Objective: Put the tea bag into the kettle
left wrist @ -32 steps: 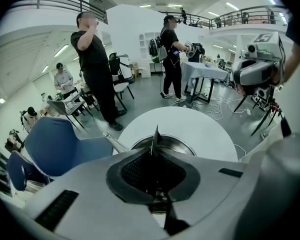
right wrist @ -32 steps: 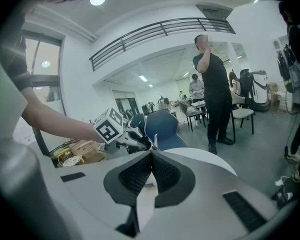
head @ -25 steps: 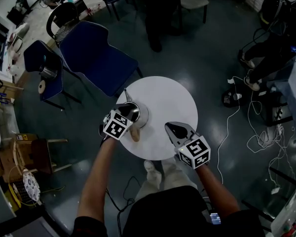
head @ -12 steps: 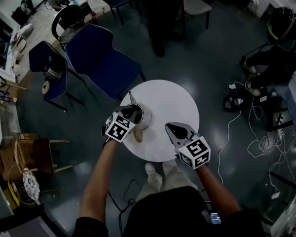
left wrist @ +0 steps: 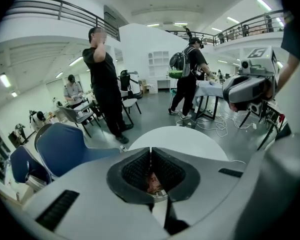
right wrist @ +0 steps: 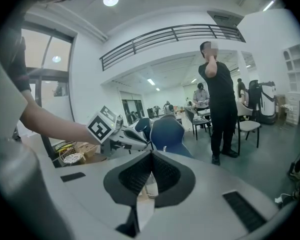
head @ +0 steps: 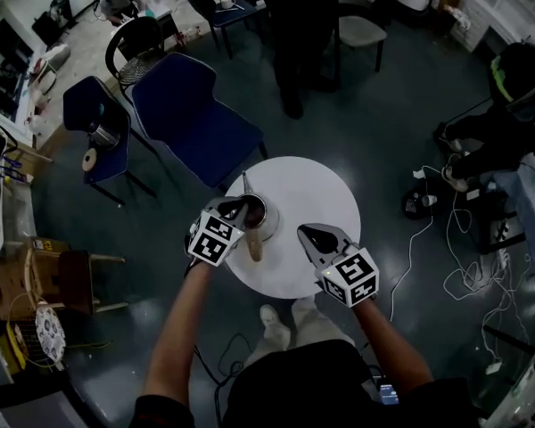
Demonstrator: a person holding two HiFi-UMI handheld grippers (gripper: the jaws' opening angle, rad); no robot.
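A metal kettle (head: 266, 216) with a wooden handle (head: 255, 247) stands at the left side of the round white table (head: 316, 194). My left gripper (head: 246, 205) hovers right over the kettle's open top. In the left gripper view its jaws (left wrist: 150, 151) are shut, with a brownish tea bag (left wrist: 152, 182) in the hollow between them and the kettle's rim (left wrist: 161, 196) just below. My right gripper (head: 305, 233) hangs over the table's near right part, apart from the kettle. It is shut (right wrist: 151, 156) and I see nothing held in it.
Two blue chairs (head: 192, 119) (head: 89, 119) stand beyond the table on the left. A person in black (head: 294, 25) stands further back. Cables (head: 464, 239) lie on the floor to the right, near a seated person (head: 508, 105).
The head view has shifted slightly. Both grippers keep much the same places relative to the kettle, the left one staying shut above its opening.
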